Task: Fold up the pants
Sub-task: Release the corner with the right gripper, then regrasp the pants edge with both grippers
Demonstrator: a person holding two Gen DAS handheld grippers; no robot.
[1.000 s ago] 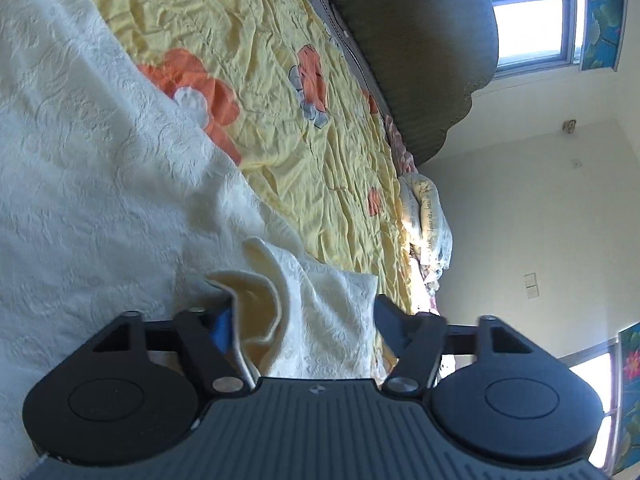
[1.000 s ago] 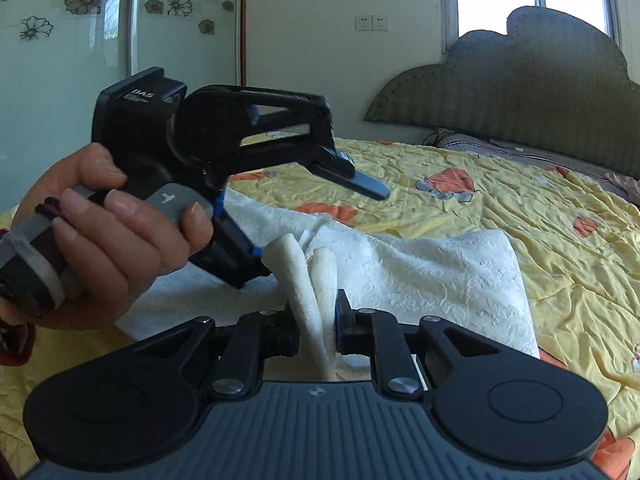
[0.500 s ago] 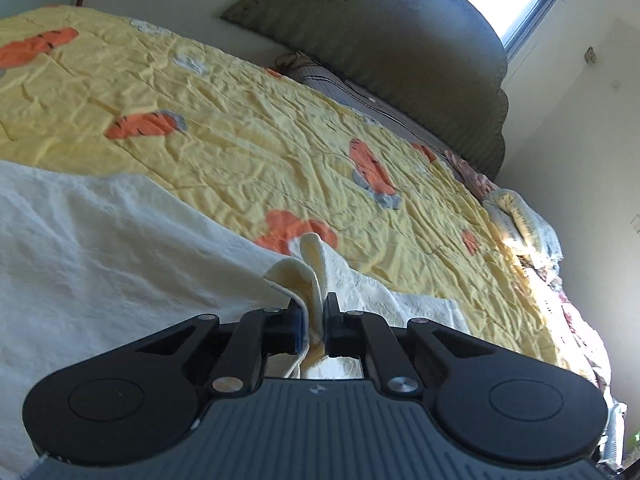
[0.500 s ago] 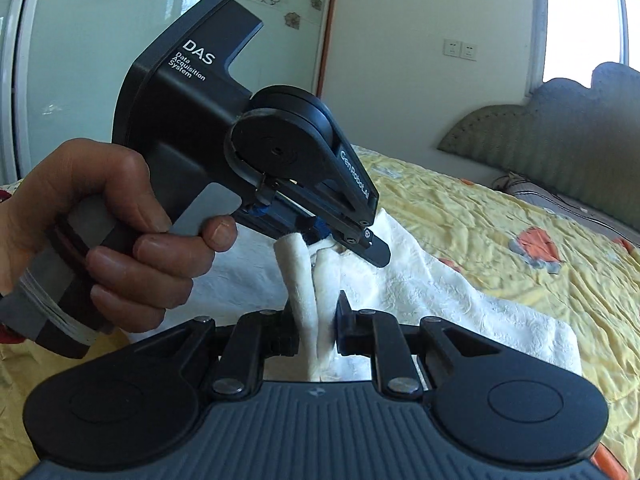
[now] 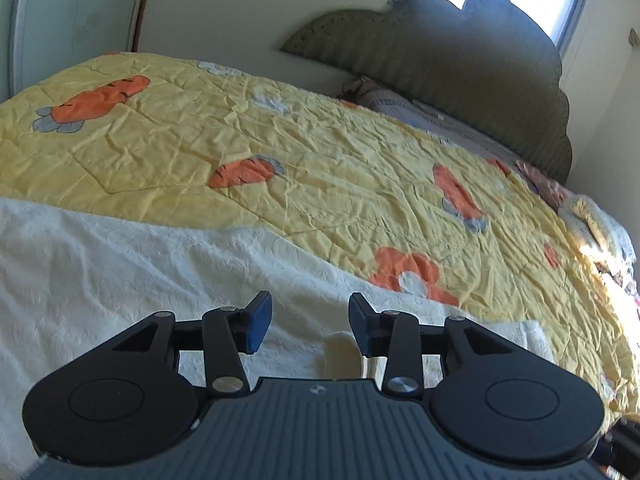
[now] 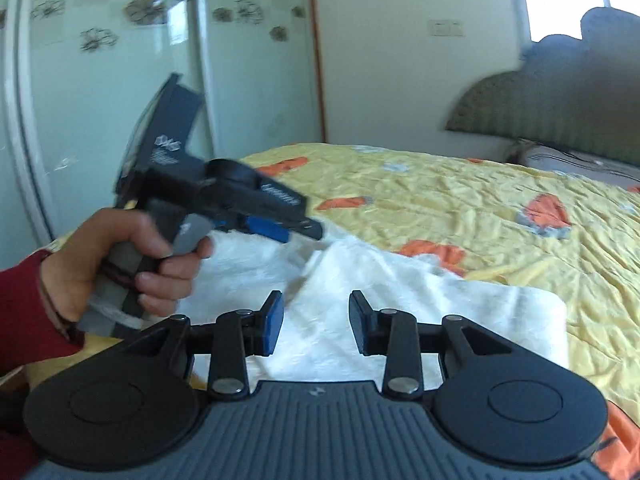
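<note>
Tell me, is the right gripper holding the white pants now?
No, the right gripper has its jaws apart, just opened, and the white pants lie loose on the bed below, pinched by neither pad.

The bed (image 5: 304, 152) carries everything here. A yellow quilt (image 5: 328, 184) printed with orange carrots and orange flowers covers it, creased all over. At the far end stands a scalloped, olive-green headboard (image 5: 460, 44), and a striped pillow (image 5: 404, 108) lies at its foot, on the bed. More bedding (image 5: 596, 220) is heaped along the far right edge, in bright sunlight. The cream-white pants (image 5: 132, 264) lie flat on the quilt at the near side, their textured fabric spread wide, with one small fold of cloth raised near the front edge.
</note>
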